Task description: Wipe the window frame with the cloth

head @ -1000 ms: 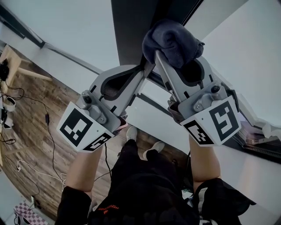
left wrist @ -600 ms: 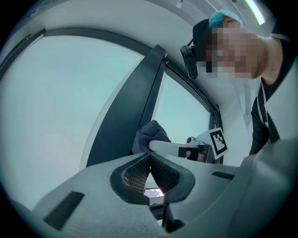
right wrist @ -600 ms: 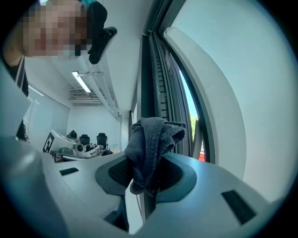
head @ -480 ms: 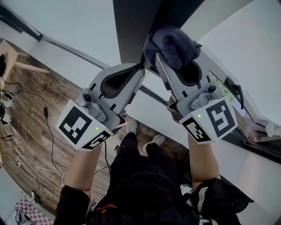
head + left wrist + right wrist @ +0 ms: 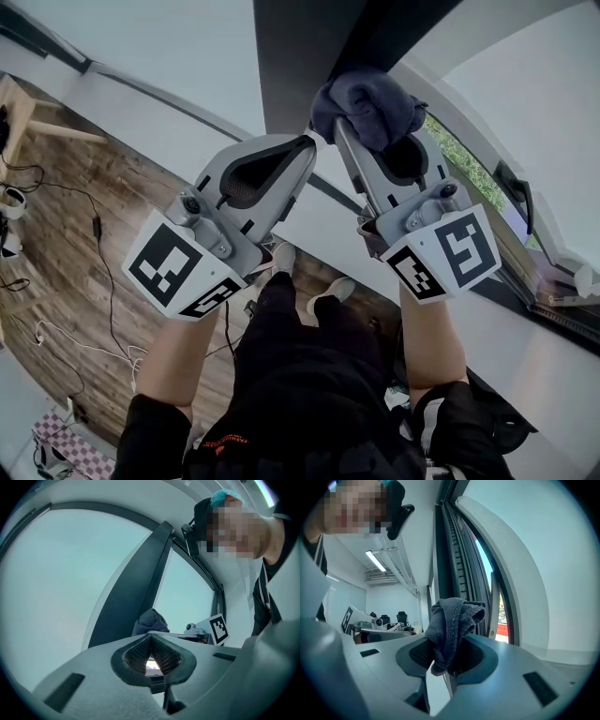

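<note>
**Cloth against the frame, right tool clamped on it**

Right gripper [image 5: 446, 651], light grey plastic with a black-and-white marker cube: jaws closed on a bunched dark blue-grey terry cloth [image 5: 370, 98]. Wad pinched between the black pads, most of it bulging up past the tips, a short tail hanging below.

Cloth raised to the dark grey upright bar of the window frame [image 5: 300, 56]. From the head view, overlaps the bar's lower right edge and looks to be touching it. From the left gripper view, sits right against the foot of the same bar.

Left gripper [image 5: 151, 639], same grey make: jaws brought together, ribbed black pads meeting at the tips, nothing between them. Held up just left of the right one, tips near the cloth but apart from it.

Pale panes [image 5: 70, 573] on both sides of the bar.

Far below, in the head view: brown wooden plank floor [image 5: 66, 225], thin black cables [image 5: 98, 253] trailing across it, black trousers [image 5: 300, 375] and white shoes [image 5: 281, 281] of the person holding both tools.
</note>
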`<act>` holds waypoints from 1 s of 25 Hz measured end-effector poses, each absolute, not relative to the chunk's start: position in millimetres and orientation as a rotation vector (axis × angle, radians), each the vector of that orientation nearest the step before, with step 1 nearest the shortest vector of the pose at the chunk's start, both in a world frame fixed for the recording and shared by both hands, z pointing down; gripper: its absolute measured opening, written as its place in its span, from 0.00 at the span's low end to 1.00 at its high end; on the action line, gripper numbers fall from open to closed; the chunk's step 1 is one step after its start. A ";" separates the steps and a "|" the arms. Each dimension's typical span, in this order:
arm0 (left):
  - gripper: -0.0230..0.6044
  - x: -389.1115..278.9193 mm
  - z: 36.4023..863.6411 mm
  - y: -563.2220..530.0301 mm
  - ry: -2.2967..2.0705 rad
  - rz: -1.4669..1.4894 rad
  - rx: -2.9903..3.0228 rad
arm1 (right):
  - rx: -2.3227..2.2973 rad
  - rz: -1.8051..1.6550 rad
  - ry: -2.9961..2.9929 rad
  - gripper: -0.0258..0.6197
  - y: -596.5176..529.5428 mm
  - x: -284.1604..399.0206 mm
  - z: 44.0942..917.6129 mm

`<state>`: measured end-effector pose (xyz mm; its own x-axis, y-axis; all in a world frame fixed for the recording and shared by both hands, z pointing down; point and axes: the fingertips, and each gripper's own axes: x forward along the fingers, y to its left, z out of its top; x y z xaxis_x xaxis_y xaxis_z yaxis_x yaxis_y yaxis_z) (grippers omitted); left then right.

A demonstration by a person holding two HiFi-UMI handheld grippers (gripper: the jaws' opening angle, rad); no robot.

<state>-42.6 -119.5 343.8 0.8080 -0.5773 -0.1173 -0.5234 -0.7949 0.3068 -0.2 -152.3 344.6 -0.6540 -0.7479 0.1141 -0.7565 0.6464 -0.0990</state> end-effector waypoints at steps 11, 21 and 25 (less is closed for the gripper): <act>0.07 -44.1 376.8 -126.5 -0.846 -0.270 2.687 | 1.275 0.304 -2.754 0.22 -155.5 -1.3 391.9; 0.07 -43.8 396.0 -125.1 -0.846 -0.251 2.657 | 1.265 0.381 -2.712 0.22 -152.1 0.2 426.5; 0.07 -40.0 405.6 -124.4 -0.840 -0.245 2.637 | 1.267 0.410 -2.701 0.22 -153.7 -0.6 436.7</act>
<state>-40.0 -124.4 405.6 0.8082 -0.5863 -0.0547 -0.5236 -0.7580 0.3889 -0.6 -153.7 436.7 -0.6391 -0.7338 0.2303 -0.7691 0.6106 -0.1887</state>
